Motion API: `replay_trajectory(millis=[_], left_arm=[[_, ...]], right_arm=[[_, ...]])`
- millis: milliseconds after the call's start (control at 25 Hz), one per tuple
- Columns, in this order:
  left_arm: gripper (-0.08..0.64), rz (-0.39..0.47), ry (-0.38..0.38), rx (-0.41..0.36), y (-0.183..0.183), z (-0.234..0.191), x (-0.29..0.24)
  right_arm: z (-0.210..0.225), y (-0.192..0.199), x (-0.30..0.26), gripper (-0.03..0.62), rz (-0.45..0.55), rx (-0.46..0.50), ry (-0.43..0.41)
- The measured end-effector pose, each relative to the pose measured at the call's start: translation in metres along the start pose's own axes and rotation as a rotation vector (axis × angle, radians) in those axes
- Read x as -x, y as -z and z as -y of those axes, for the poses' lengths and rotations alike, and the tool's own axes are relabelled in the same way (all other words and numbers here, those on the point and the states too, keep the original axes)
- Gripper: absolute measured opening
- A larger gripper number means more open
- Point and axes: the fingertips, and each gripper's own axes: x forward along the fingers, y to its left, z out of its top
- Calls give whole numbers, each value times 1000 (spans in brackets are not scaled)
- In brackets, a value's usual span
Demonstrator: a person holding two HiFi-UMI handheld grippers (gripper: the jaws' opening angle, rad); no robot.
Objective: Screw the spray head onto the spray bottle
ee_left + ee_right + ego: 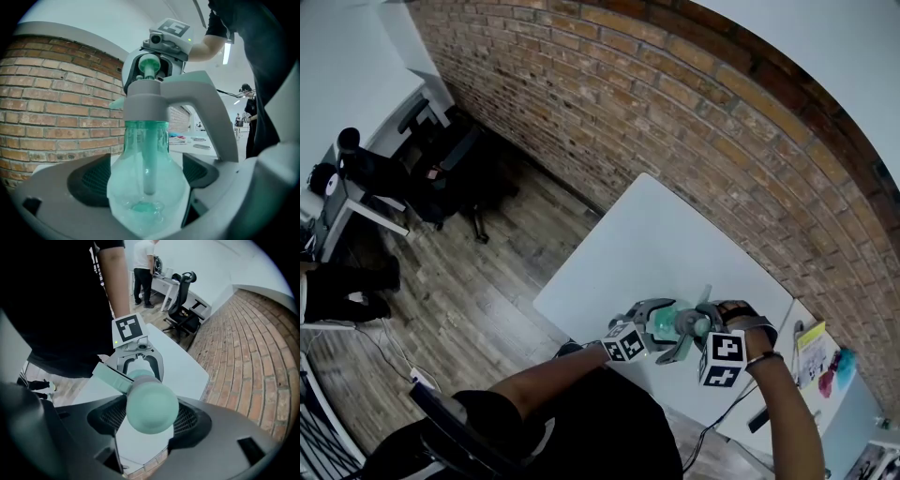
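Observation:
The clear teal spray bottle [147, 197] is held in the air above the white table [675, 244], and my left gripper [149, 176] is shut on its round body. A grey collar [147, 101] of the spray head sits on the bottle's neck, with a dip tube running down inside. My right gripper [151, 414] is shut on the spray head [152, 406], whose teal dome fills the gap between the pads; its nozzle [110, 377] sticks out to the left. In the head view the left gripper [661, 325] and right gripper [698, 325] face each other with the bottle [667, 323] between them.
A brick wall [675, 112] runs along the table's far side. Papers and small coloured items [825, 361] lie at the table's right end. Office chairs [450, 169] and a desk stand on the wooden floor at the left. A person stands in the background [143, 268].

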Motion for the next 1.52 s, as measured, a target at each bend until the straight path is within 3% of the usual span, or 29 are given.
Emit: replay_trajectory(millis=[320, 1080, 1520], left_arm=[[463, -1, 4, -2, 0, 0, 0], [465, 48, 93, -61, 7, 5, 11], [480, -42, 97, -42, 44, 1, 16]], right_arm=[[1, 2, 2, 279, 12, -180, -28], [0, -1, 3, 278, 63, -193, -7], [0, -1, 5, 278, 81, -232, -22]])
